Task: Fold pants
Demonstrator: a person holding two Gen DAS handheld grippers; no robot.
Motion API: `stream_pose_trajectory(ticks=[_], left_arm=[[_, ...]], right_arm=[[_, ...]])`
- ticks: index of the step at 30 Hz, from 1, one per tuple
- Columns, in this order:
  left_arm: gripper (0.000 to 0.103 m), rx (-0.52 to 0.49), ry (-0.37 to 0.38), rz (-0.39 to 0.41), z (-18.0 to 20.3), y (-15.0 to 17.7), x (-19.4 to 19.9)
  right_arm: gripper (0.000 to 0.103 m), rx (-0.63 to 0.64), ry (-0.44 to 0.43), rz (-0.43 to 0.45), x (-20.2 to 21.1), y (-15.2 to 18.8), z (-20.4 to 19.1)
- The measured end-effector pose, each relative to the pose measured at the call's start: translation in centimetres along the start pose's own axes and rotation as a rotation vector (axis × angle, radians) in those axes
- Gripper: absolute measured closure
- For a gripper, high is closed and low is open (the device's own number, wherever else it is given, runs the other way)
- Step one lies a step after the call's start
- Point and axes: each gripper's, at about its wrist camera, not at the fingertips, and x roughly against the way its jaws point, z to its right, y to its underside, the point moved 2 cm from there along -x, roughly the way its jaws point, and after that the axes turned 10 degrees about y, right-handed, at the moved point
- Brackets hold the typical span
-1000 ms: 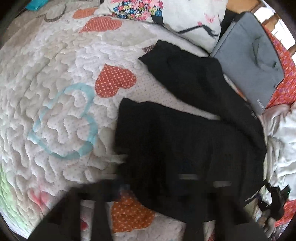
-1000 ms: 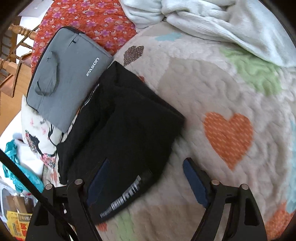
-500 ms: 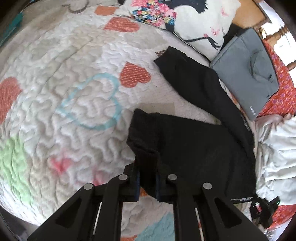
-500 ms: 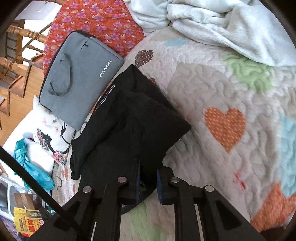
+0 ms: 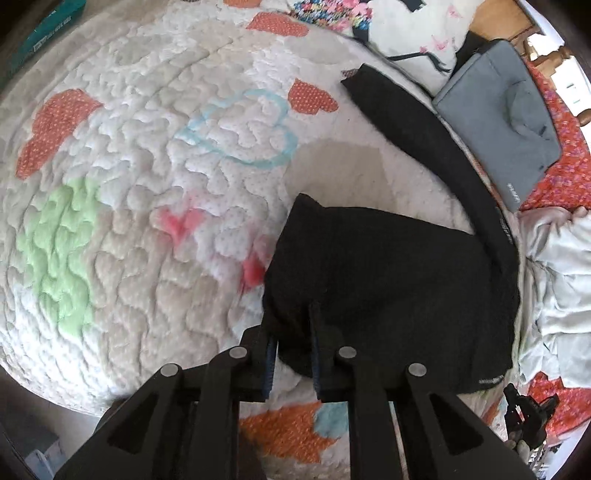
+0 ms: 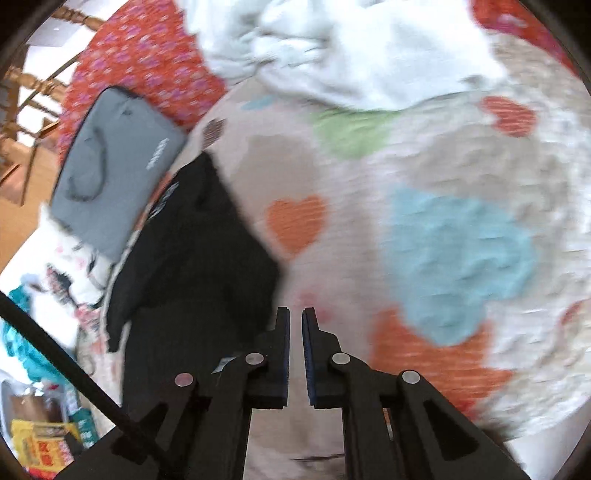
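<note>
Black pants [image 5: 388, 273] lie on a quilted bedspread with hearts [image 5: 147, 184]; one leg stretches toward the far right, the other part is doubled over near me. My left gripper [image 5: 291, 325] is shut on the near edge of the pants and holds it. In the right wrist view the pants [image 6: 192, 258] lie to the left of my right gripper [image 6: 295, 325], whose fingers stand nearly together with only a thin gap and no cloth seen between them. This view is blurred by motion.
A grey laptop bag [image 5: 498, 122] lies beyond the pants, also in the right wrist view [image 6: 114, 173]. A printed pillow [image 5: 388, 22] is at the back. Crumpled white bedding [image 6: 351, 48] lies on the far side. A red flowered sheet [image 6: 140, 62] and wooden chair [image 6: 22, 92] are at the left.
Both grippers closed on the pants about half a second ago. The left one has pulled its edge over. The right gripper has swung right and no longer shows cloth between its fingers.
</note>
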Motion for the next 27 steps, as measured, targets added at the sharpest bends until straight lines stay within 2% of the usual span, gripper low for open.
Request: stream_pose_trajectory(ticks=[4,6,8,11,13,16,19,21,24,27], left_arm=[[0.088,-0.056,0.002,0.079,0.5,-0.2,3.9],[0.079,-0.099,-0.008,0.121,1.4,-1.1,5.7],[0.063,-0.139,-0.014,0.147,2.5,-2.2,6.7],[0.057,-0.166,-0.019,0.158,4.8,-4.7,6.2],[0.056,-0.179,-0.007,0.153,6.4,-6.8,5.0],[0.049,-0.227,-0.005,0.15,8.6,-9.9,2.9],[0.048,-0.254,-0.003,0.135,9.7,-12.7,0.6],[0.048,-0.255,0.017,0.11,10.2,-15.2,-1.7],[0.048,-0.235,0.03,0.077,10.3,-19.0,-5.5],[0.048,-0.226,0.009,0.069,10.0,-22.5,-9.0]], right_arm=[[0.09,0.052,0.026,0.058,2.0,-1.1,0.4],[0.074,0.097,0.032,0.082,2.6,-1.6,-0.7],[0.063,0.156,0.017,0.097,2.9,-2.0,-2.8],[0.061,0.246,-0.029,0.092,2.5,-2.3,-6.5],[0.059,0.313,-0.066,0.075,1.8,-2.6,-9.4],[0.055,0.408,-0.104,0.048,0.2,-3.5,-13.7],[0.052,0.522,-0.09,0.055,-1.9,-5.0,-18.2],[0.044,0.587,-0.084,0.044,-3.9,-6.6,-21.2],[0.04,0.668,-0.073,0.01,-7.3,-8.8,-25.1],[0.038,0.746,-0.038,-0.015,-10.8,-10.8,-28.4]])
